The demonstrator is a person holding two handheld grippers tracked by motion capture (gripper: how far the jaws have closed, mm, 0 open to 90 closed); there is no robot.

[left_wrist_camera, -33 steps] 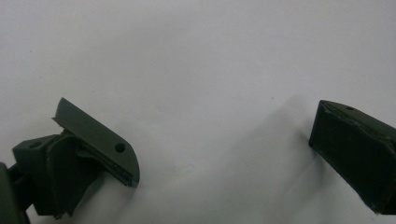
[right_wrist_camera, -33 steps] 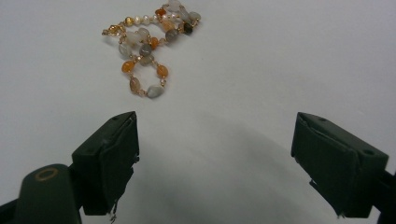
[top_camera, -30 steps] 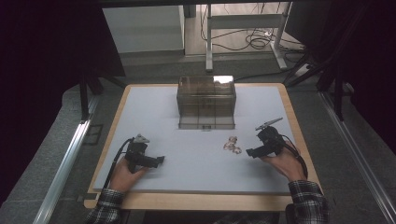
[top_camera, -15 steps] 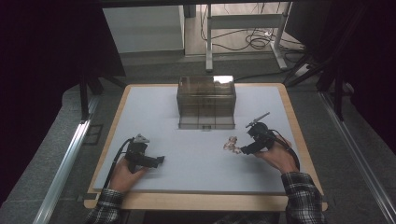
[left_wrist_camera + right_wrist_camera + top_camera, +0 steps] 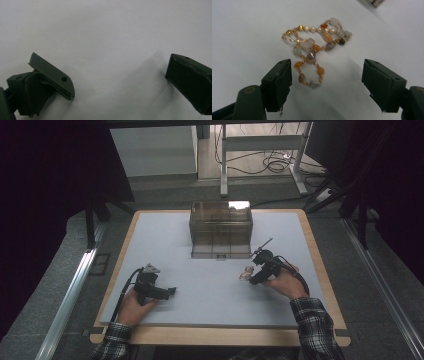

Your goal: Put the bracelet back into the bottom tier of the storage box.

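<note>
We see the left gripper (image 5: pixel 172 291) resting low on the white table (image 5: pixel 210 295) near the front edge, jaws spread wide with bare surface between them in the left gripper view, nothing held. It looks parked and we judge it idle for this step.

Further in, on our right side, the right gripper (image 5: pixel 327 82) is down at the beaded bracelet (image 5: pixel 315 47). Its jaws have just been closing a little but stand well apart, and the pads press on nothing. The bracelet lies in a loose tangle of gold links with orange, grey and clear beads; its nearest loop sits between the jaw tips, the rest of the heap lies just beyond them. From the high view the bracelet (image 5: pixel 246 273) is on the table just left of the right gripper (image 5: pixel 254 280), in front of the box and apart from it.

Step in hand, as we read it: approach for the pick, not yet a grasp.

Next move calls for easing forward and down so both pads straddle the strand, then closing on it. Thin, slippery beads, so a shallow pinch may slip.

Farthest back, the clear brown drawer box (image 5: pixel 220 228) stands at the table's far middle; likely destination, we guess.
</note>
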